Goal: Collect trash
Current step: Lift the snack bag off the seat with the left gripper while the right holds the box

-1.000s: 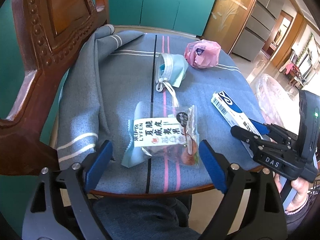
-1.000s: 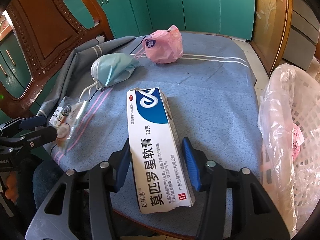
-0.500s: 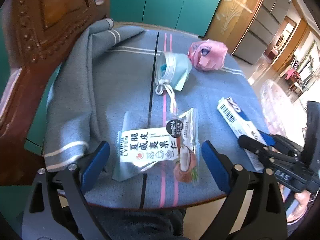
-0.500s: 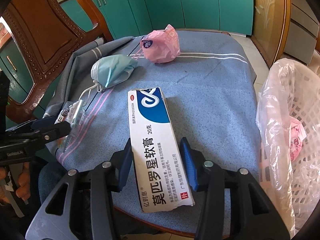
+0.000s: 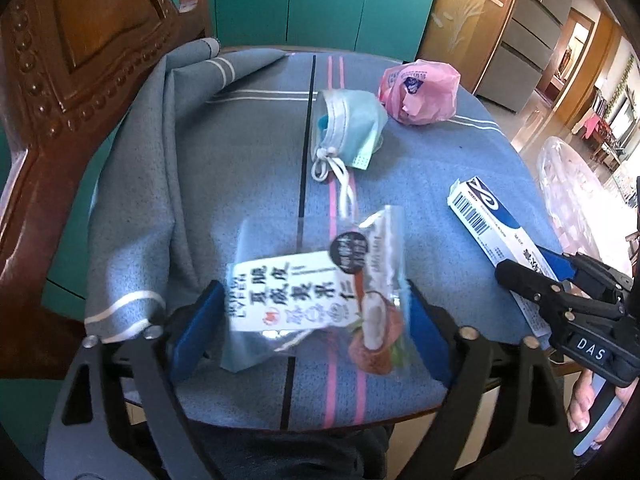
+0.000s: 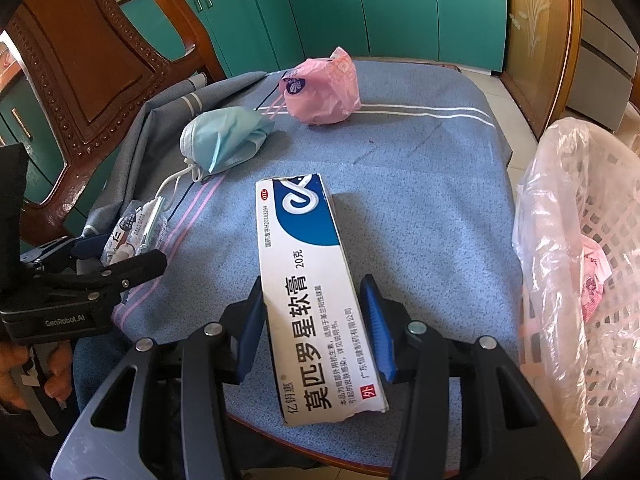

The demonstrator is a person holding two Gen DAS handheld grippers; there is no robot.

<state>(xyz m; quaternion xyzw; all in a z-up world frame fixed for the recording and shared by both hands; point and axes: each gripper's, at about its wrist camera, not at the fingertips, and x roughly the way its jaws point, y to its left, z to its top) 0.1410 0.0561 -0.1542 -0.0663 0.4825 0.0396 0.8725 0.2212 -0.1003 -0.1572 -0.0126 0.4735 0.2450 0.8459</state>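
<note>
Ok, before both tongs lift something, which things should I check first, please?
1. Snack packet lies between the left tongs: ok, jaws closing.
2. Left pads press the packet: not ok, gaps show.
3. Ointment box lies between the right tongs: ok.
4. Right pads grip the box: cannot tell.
5. Lined basket stands open nearby: ok.
6. Mask and pink bag lie clear of both tongs: ok.

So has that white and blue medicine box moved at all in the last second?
No. In the right wrist view the medicine box lies at the same angle and spot on the blue cloth, between the right gripper fingers.
</note>
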